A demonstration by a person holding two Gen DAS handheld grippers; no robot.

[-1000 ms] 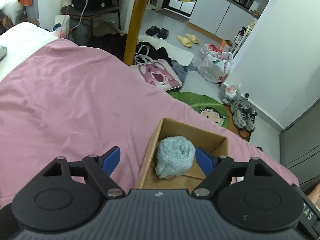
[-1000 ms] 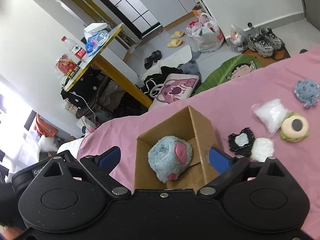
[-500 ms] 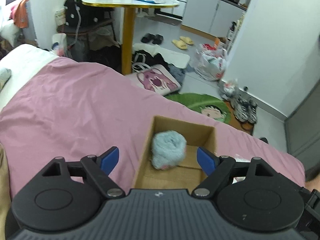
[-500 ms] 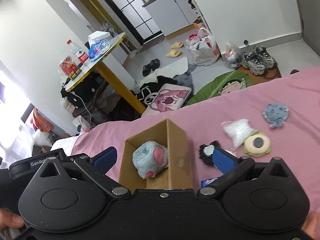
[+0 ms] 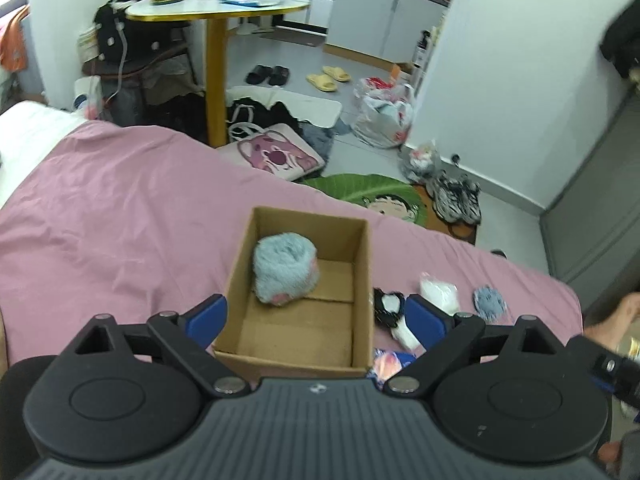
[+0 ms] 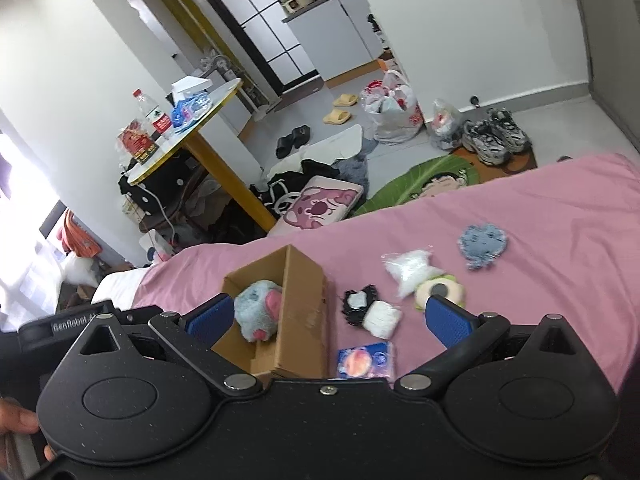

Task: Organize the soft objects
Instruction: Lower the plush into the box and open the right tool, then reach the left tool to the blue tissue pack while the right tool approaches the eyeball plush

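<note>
Where the pink bed [image 5: 120,216] dips a little, sits a brown box [image 5: 362,280] with a fluffy blue toy [image 5: 284,268] inside, near its far end. Just right of the box, lying loose: black and white puff [image 6: 370,308], white bag [image 6: 408,270], green round toy [image 6: 440,292], blue patch [image 6: 482,246], small packet [image 6: 364,360]. Left tool [image 5: 316,318] wide, holding nothing. Right tool [image 6: 330,320] wide too, holding nothing.

Blue packet [image 5: 386,362] half hidden behind left gripper body at 6 o'clock. White pad [image 5: 404,334] partly covered by a finger [image 5: 426,320]. Cardboard box [image 6: 304,316] near corner cut by right gripper body. Bottle [image 6: 152,114] label too small to read. Hand [image 6: 18,420] cut off at 9 o'clock edge.
</note>
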